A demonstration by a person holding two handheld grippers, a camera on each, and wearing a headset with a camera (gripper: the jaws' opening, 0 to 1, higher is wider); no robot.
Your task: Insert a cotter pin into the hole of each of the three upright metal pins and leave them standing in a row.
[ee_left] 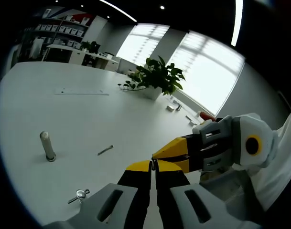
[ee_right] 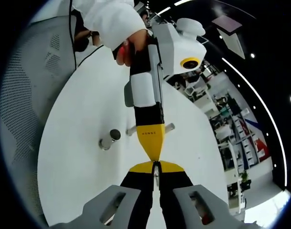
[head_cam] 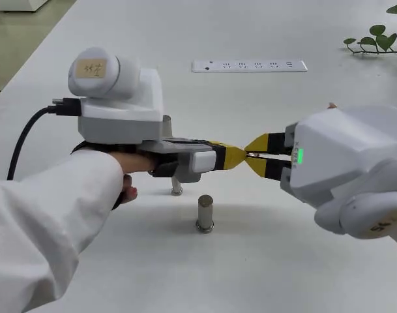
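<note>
— White worktop [head_cam: 302, 261], a power strip [head_cam: 249, 66] at the back, a potted plant [ee_left: 157, 76] beyond. The claws?
— Tip to tip. Left claw [head_cam: 234, 157] pressed together; right claw [head_cam: 255, 156] pinched on a thin cotter pin [ee_right: 156, 177].
— Pins?
— One upright metal pin [head_cam: 205, 213] stands near, in front of them. A second metal pin [head_cam: 176, 189] is half hidden by the left claw.

White power strip [head_cam: 249, 66] lies flat on white table [head_cam: 218, 274], far side; leafy potted plant [ee_left: 157, 76] nr the windows [ee_left: 207, 71].
</note>
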